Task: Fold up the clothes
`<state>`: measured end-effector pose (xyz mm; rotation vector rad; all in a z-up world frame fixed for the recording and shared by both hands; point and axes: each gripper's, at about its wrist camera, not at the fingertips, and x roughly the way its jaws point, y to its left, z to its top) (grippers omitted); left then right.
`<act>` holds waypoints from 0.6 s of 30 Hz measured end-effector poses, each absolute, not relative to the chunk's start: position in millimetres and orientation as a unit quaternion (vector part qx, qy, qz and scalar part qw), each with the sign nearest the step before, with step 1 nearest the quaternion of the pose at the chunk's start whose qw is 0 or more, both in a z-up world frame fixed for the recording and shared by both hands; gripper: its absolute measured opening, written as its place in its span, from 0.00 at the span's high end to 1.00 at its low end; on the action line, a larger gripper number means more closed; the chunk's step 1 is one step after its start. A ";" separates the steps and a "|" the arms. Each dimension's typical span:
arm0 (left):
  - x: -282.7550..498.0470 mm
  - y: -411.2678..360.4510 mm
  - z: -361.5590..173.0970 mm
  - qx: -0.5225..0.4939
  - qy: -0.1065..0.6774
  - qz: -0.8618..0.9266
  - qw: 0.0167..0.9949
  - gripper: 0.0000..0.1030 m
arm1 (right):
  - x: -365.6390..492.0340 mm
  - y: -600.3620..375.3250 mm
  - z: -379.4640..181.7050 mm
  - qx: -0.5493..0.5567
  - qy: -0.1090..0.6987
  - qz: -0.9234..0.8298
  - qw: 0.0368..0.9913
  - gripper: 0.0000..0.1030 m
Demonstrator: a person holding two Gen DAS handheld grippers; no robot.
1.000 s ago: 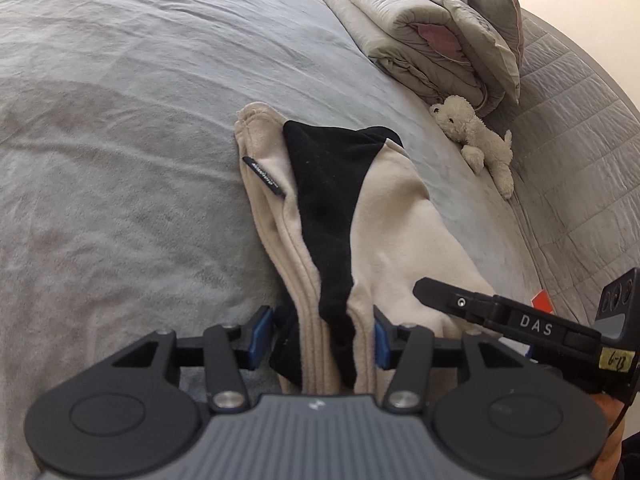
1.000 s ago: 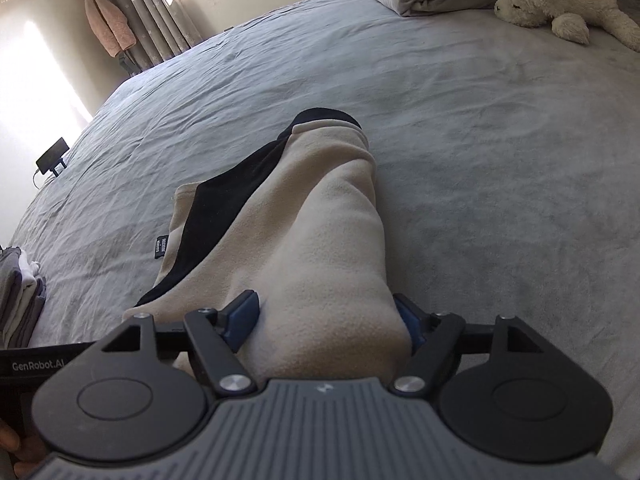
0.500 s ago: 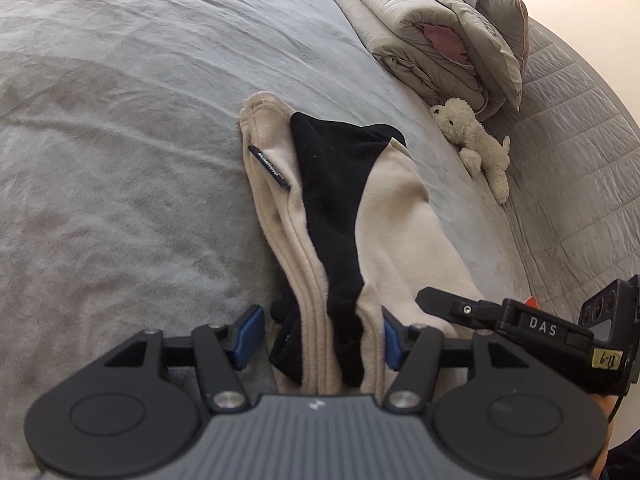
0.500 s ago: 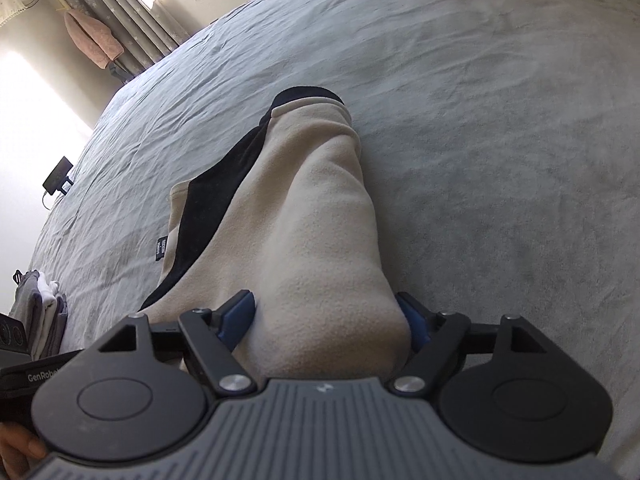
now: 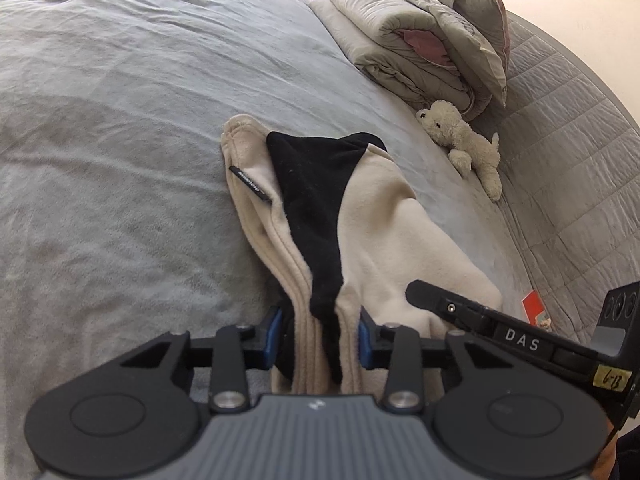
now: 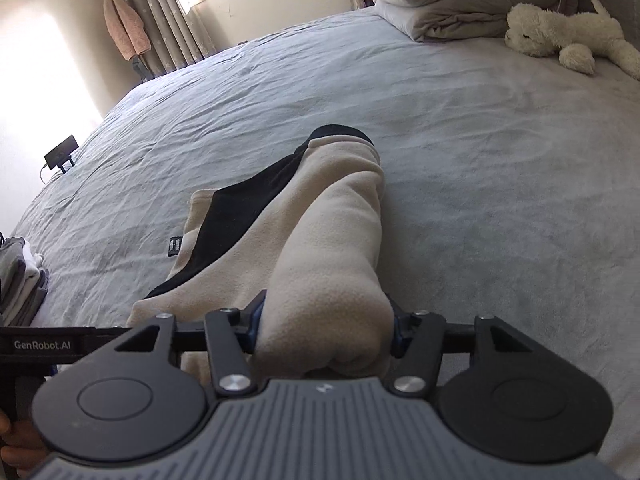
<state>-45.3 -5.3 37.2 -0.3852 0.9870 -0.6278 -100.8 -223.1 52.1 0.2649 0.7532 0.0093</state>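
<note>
A cream fleece garment (image 5: 384,216) with a black panel (image 5: 316,184) lies folded lengthwise on the grey bed (image 5: 120,128). My left gripper (image 5: 320,336) is shut on its near left edge, bunching cream and black layers between the blue pads. My right gripper (image 6: 324,328) is shut on the near right part of the same garment (image 6: 332,240), a thick cream roll. The right gripper (image 5: 480,312) also shows at the right of the left wrist view. The garment's far end rests on the bed.
A folded grey duvet (image 5: 424,40) and a white plush toy (image 5: 460,140) lie at the head of the bed. A stack of folded clothes (image 6: 20,276) sits at the left edge in the right wrist view. Curtains (image 6: 160,12) hang by the window.
Both grippers have closed tighter on the garment's near end and lifted it a little. The right wrist view has tilted up, so the plush toy is back in sight.
</note>
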 end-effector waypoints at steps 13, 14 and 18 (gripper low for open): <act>-58.9 -13.6 61.0 -0.125 0.399 -0.301 0.857 0.66 | -107.7 -205.3 68.3 0.015 0.280 0.024 0.960 0.47; -59.7 -14.9 62.3 -0.120 0.396 -0.300 0.859 0.66 | -107.7 -204.1 68.3 0.011 0.278 0.024 0.960 0.47; -63.9 -17.9 68.7 -0.103 0.385 -0.296 0.868 0.67 | -109.7 -200.1 69.8 0.003 0.271 0.023 0.962 0.47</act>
